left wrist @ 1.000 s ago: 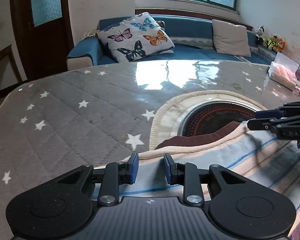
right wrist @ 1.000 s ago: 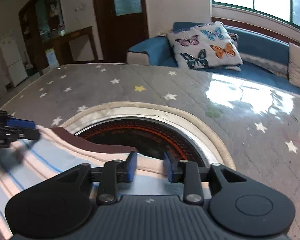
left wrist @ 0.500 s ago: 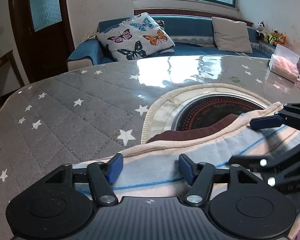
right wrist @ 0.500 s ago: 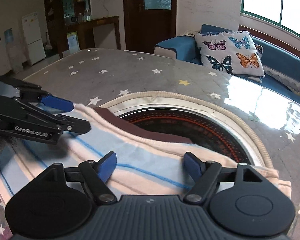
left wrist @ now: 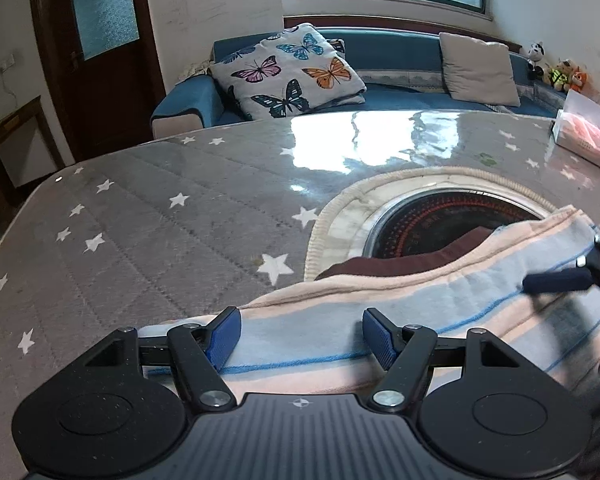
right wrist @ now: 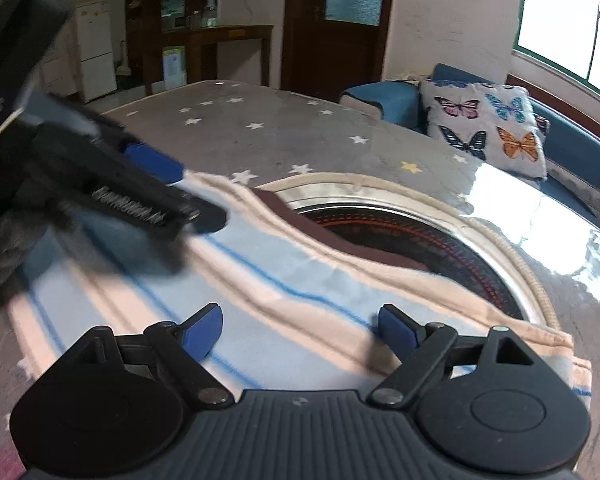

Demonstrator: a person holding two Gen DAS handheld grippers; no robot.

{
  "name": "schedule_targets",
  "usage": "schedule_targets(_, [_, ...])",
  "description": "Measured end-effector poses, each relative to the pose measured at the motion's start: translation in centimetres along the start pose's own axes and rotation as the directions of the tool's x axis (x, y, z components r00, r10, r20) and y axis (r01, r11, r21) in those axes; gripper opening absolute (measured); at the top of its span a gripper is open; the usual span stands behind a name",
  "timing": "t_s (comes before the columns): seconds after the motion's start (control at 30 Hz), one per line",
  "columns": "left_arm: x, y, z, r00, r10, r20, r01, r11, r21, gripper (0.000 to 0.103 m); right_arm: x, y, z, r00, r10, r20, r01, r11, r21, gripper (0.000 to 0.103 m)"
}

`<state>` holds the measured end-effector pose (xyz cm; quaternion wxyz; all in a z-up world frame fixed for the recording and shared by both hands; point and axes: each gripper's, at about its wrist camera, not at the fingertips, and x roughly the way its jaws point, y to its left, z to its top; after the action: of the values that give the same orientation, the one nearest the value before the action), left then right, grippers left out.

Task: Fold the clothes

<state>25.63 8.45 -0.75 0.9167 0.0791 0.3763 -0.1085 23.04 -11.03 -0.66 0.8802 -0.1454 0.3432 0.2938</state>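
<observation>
A folded garment (left wrist: pixel 400 300) with pale blue and peach stripes and a brown inner edge lies flat on the table, its far edge overlapping a round dark recess (left wrist: pixel 452 224). My left gripper (left wrist: pixel 300 332) stands open just over the garment's near left part, pads clear of the cloth. At the right edge of the left wrist view, one blue fingertip (left wrist: pixel 556 282) of the other gripper hovers over the stripes. My right gripper (right wrist: pixel 300 328) is open above the garment (right wrist: pixel 284 276), nothing pinched. The left gripper's fingers (right wrist: pixel 152 162) show blurred at upper left.
The table carries a grey star-print cover (left wrist: pixel 160 232) under a glossy sheet. A cream trim ring (right wrist: pixel 380 182) borders the recess. A clear pack with pink contents (left wrist: pixel 580 132) sits at the far right edge. Behind are a blue sofa with a butterfly pillow (left wrist: pixel 288 72) and a dark door.
Both grippers have gone from pinching the garment's edge to open, leaving the cloth flat. The right gripper rolled and slid sideways; it now sits at the far right of the left view.
</observation>
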Motion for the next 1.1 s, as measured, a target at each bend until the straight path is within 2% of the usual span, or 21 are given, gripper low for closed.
schedule_targets(0.13, [-0.4,-1.1,0.5,0.999,-0.027,0.025,0.027,1.000,0.013,0.069,-1.0,0.8,-0.6,0.999,0.032,-0.003,-0.032,0.999,-0.033,0.087])
schedule_targets(0.17, [-0.3,-1.4,0.6,0.999,-0.032,0.024,0.032,0.999,0.015,0.065,-1.2,1.0,-0.7,0.999,0.045,-0.007,-0.045,0.998,-0.038,0.087])
schedule_targets(0.2, [-0.1,-1.7,0.7,0.999,-0.038,0.021,0.038,0.999,0.019,0.057,-1.5,1.2,-1.0,0.999,0.053,-0.012,-0.054,0.998,-0.042,0.087])
schedule_targets(0.27, [0.6,-2.4,1.0,0.999,-0.049,0.005,0.049,0.998,0.027,0.050,-1.9,1.5,-1.5,0.998,0.065,-0.016,-0.066,0.997,-0.049,0.087])
schedule_targets(0.43, [1.7,-3.8,1.2,1.000,-0.023,0.017,0.021,0.996,0.084,0.046,-2.9,1.9,-2.2,0.996,0.092,-0.017,-0.092,0.995,-0.032,0.087])
schedule_targets(0.53, [2.5,-3.9,1.1,1.000,0.021,0.022,-0.024,0.993,0.114,0.043,-3.1,2.3,-2.5,0.994,0.110,-0.021,-0.111,0.993,-0.026,0.087])
schedule_targets(0.83, [1.8,-3.1,1.8,0.999,0.033,0.033,-0.035,0.997,0.064,0.048,-4.1,2.2,-3.4,0.987,0.156,-0.030,-0.155,0.988,0.014,0.088])
schedule_targets(0.97, [0.1,-2.3,1.6,0.998,0.043,0.042,-0.044,0.998,0.038,0.054,-4.7,2.5,-4.2,0.987,0.155,-0.038,-0.155,0.988,0.004,0.088])
schedule_targets(1.1, [-2.6,-0.9,0.2,0.997,0.062,0.048,-0.063,0.998,0.010,0.066,-5.7,2.3,-4.6,0.989,0.145,-0.036,-0.145,0.989,0.008,0.088])
